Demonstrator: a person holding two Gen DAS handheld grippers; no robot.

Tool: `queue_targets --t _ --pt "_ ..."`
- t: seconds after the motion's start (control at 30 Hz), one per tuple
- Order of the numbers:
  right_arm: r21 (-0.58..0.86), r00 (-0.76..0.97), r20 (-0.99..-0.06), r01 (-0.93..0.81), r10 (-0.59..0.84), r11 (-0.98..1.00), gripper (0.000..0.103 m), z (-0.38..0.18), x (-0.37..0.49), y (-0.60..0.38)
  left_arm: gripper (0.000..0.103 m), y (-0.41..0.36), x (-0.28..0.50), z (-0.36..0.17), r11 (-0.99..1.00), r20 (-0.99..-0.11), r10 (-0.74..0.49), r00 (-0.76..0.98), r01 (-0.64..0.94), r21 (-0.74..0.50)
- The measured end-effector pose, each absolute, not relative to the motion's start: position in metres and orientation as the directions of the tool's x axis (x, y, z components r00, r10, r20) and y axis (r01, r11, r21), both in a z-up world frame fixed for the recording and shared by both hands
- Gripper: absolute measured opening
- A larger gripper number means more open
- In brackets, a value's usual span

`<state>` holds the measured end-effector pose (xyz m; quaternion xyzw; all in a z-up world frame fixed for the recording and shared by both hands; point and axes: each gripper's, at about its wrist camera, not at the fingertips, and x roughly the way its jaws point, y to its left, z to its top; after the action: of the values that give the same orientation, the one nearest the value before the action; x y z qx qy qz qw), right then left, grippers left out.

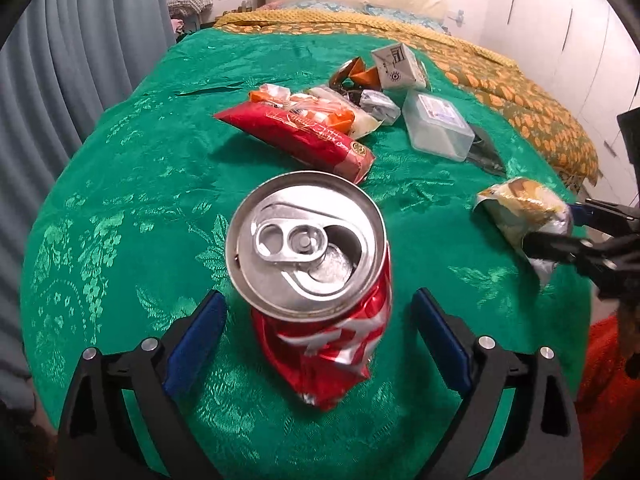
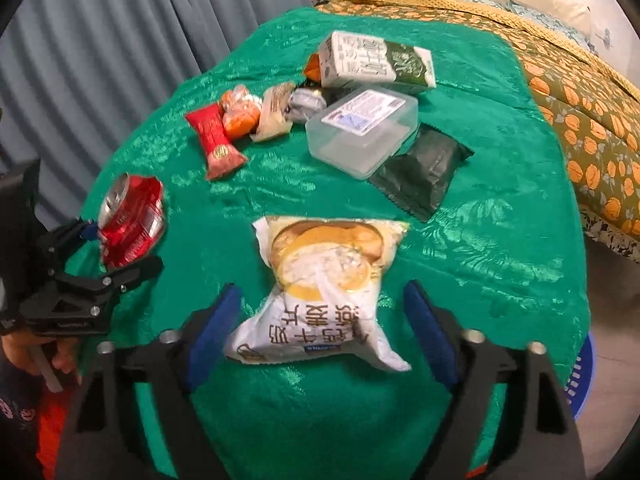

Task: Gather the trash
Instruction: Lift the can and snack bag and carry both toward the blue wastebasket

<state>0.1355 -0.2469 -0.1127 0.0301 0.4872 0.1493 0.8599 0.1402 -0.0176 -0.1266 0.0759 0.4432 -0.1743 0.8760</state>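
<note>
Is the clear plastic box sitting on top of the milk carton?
No, the clear plastic box lies on the green cloth, nearer the camera than the milk carton.

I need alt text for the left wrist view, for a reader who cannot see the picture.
A crushed red can stands on a green cloth between the open blue pads of the left gripper, which do not touch it. Behind it lie wrappers, a carton and a clear plastic box.

Black packet (image 2: 420, 178) partly under clear plastic box (image 2: 362, 130); blue basket (image 2: 582, 380) cut by cloth edge
</note>
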Motion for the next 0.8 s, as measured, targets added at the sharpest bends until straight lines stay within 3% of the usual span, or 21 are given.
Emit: queue_targets --t 0.07,0.13,0.17,0.2,0.33,0.8 --pt "0.192 0.494 -0.822 -0.228 0.284 0.954 0.046 -0.108 0.132 -0.247 0.087 -0.019 0.141 -0.127 0.929 -0.8 -0.229 0.555 0.371 -0.008" --pt "0.192 0.514 -0.808 -0.233 0.288 0.953 0.044 -0.101 0.128 -0.248 0.076 -0.017 0.141 -0.126 0.931 -0.794 -0.226 0.564 0.364 -0.007" --pt "0.196 0.524 -0.8 -0.234 0.293 0.952 0.044 -0.097 0.126 -0.249 0.063 -0.017 0.142 -0.125 0.932 -0.792 -0.227 0.567 0.362 -0.008" --pt "0.198 0.529 -0.795 -0.234 0.296 0.952 0.044 -0.096 0.125 -0.25 0.06 -0.015 0.142 -0.124 0.934 -0.791 -0.227 0.568 0.358 -0.01" --pt "0.218 0.559 -0.764 -0.243 0.321 0.945 0.044 -0.088 0.122 -0.254 0.06 -0.013 0.143 -0.12 0.939 -0.782 -0.243 0.574 0.343 -0.041" --pt "0.255 0.572 -0.74 -0.247 0.353 0.935 0.044 -0.087 0.123 -0.259 0.06 -0.031 0.13 -0.101 0.941 -0.727 -0.207 0.655 0.337 0.036"
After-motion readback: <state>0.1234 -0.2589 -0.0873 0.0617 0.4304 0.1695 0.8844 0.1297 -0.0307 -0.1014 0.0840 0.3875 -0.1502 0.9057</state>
